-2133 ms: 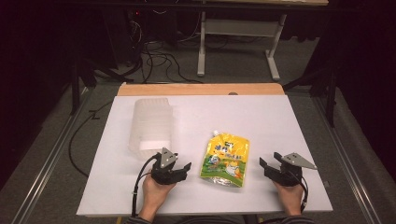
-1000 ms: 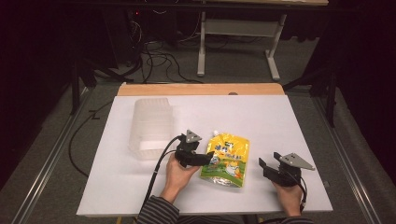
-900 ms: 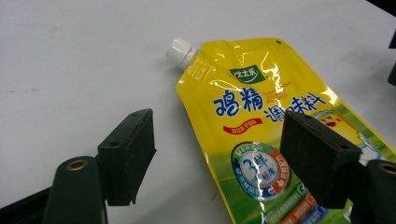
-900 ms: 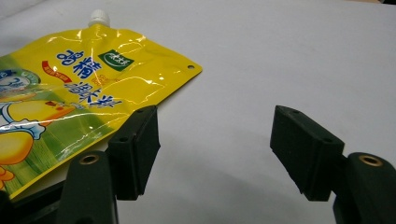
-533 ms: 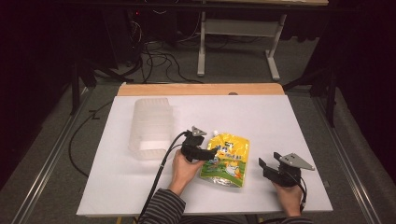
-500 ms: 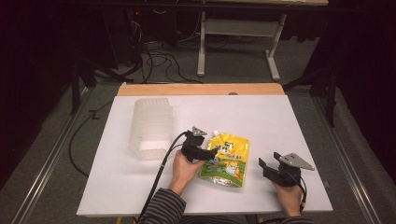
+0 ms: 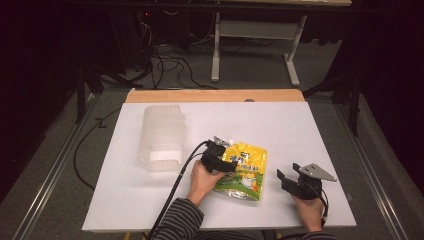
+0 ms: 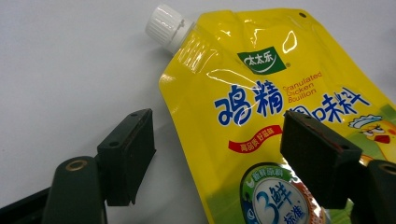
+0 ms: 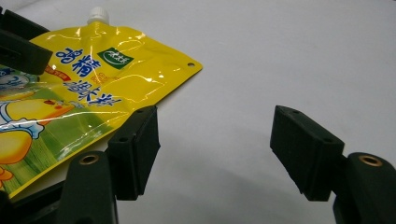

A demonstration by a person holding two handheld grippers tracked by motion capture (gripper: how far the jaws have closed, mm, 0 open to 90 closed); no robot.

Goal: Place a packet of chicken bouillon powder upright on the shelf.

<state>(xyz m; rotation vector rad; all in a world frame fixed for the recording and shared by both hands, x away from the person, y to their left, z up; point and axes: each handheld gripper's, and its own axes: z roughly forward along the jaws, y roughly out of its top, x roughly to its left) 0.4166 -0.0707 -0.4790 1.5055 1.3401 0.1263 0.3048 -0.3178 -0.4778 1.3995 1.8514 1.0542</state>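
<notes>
While both tools are standing released, the yellow spouted pouch [image 7: 241, 171] is lying flat near the tabletop's [image 7: 300, 130] front edge.
Left tool [image 8: 219, 151] is straddling the pouch's side edge, jaws spread; right tool [image 9: 215, 149] is resting apart toward the front right corner; a clear plastic container [image 7: 161, 137] is sitting toward the left edge.

Glossy plastic pouch [image 8: 261, 116], matt table [image 7: 310, 130]
</notes>
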